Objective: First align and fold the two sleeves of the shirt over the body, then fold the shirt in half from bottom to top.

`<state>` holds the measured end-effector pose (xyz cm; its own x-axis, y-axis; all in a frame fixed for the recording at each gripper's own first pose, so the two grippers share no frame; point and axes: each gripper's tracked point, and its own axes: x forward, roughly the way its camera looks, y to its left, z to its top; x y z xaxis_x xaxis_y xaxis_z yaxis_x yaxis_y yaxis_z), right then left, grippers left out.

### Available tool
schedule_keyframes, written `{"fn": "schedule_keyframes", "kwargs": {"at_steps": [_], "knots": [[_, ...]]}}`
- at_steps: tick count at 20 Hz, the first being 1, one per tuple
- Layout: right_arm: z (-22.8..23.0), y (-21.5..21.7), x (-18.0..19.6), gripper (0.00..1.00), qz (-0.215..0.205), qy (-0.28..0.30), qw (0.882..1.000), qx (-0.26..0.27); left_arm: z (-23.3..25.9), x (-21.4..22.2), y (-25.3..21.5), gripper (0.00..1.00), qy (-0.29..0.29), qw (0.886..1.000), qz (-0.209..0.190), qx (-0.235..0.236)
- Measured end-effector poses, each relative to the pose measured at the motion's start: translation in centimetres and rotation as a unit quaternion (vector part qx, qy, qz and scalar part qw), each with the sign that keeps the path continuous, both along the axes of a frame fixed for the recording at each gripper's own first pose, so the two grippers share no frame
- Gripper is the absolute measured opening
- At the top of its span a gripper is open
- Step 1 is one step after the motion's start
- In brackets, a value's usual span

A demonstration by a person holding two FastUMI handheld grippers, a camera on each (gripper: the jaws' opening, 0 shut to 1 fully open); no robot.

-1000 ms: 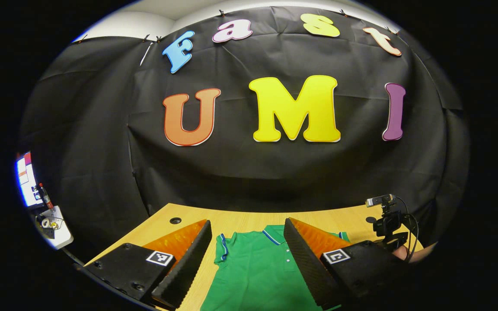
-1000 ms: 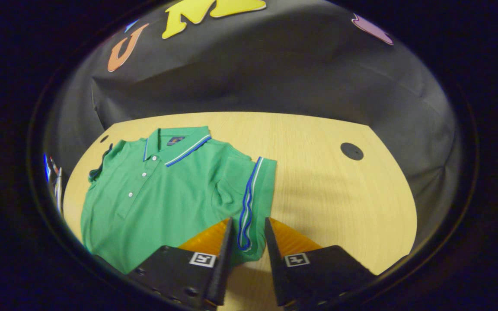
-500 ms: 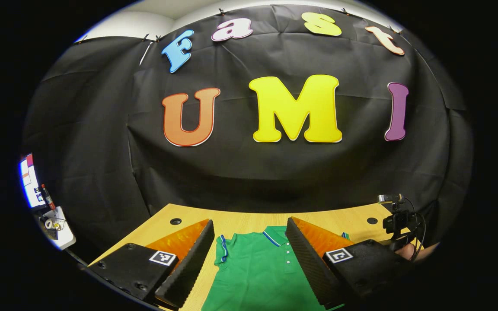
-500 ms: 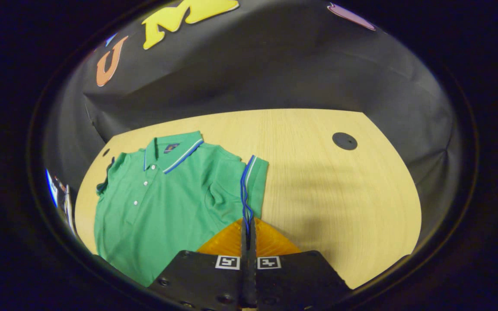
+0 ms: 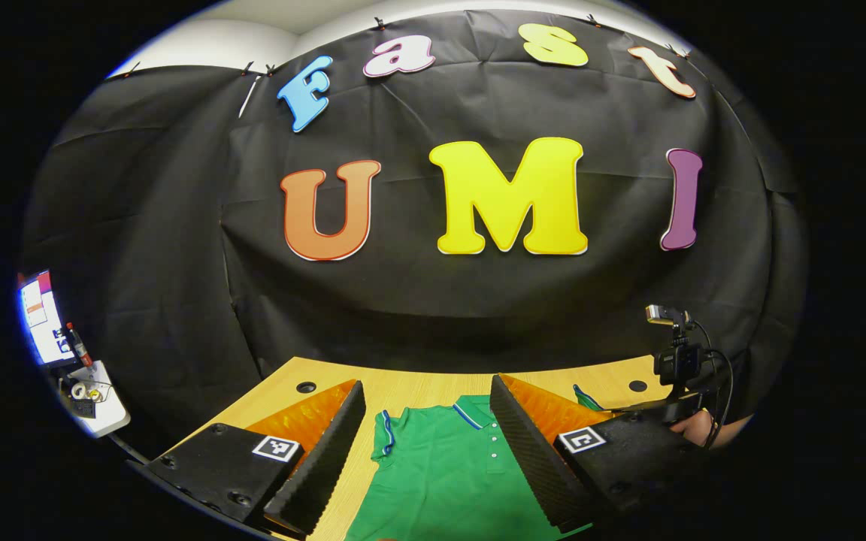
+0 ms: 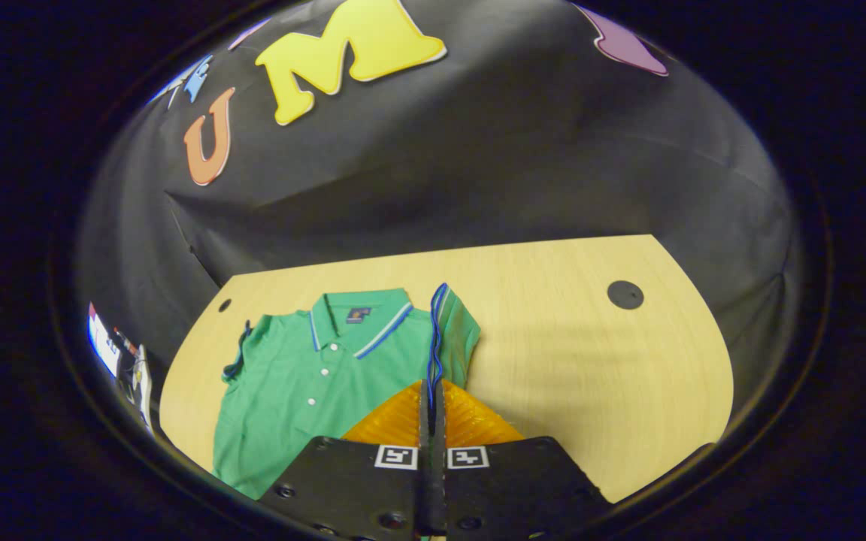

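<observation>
Green short-sleeved polo shirt (image 6: 305, 391) is laid flat on pale wooden table (image 6: 568, 353) | right gripper (image 6: 431, 398) now clamped on blue-trimmed sleeve (image 6: 448, 330), raised since closing | left gripper (image 5: 425, 451) held wide | sleeve fold judged begun

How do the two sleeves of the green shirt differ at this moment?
The right sleeve is lifted, its striped edge clamped in the shut right gripper; the left sleeve lies flat on the table and nothing grips it. The right sleeve stands up beside the collar; the left sleeve spreads outward from the body. Both are green with a blue-striped edge. The left gripper hangs open.
</observation>
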<state>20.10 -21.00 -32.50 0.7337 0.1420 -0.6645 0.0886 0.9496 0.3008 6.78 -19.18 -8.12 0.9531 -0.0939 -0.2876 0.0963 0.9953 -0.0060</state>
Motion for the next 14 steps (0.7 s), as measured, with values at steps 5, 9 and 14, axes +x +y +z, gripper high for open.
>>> {"fn": "schedule_keyframes", "kwargs": {"at_steps": [5,9,14], "knots": [[2.3,3.8,0.7,0.00,0.003,0.000,1.000,0.004,0.6,-0.4,1.5,1.00,0.000,1.000,0.011,0.000],[1.2,6.1,1.3,0.00,0.002,0.017,1.000,-0.013,1.2,-0.4,3.8,1.00,-0.008,1.000,0.020,0.004],[-0.7,8.8,2.1,0.00,-0.006,0.043,0.999,-0.029,0.6,-0.3,7.4,1.00,-0.002,0.999,0.038,0.002]]}}
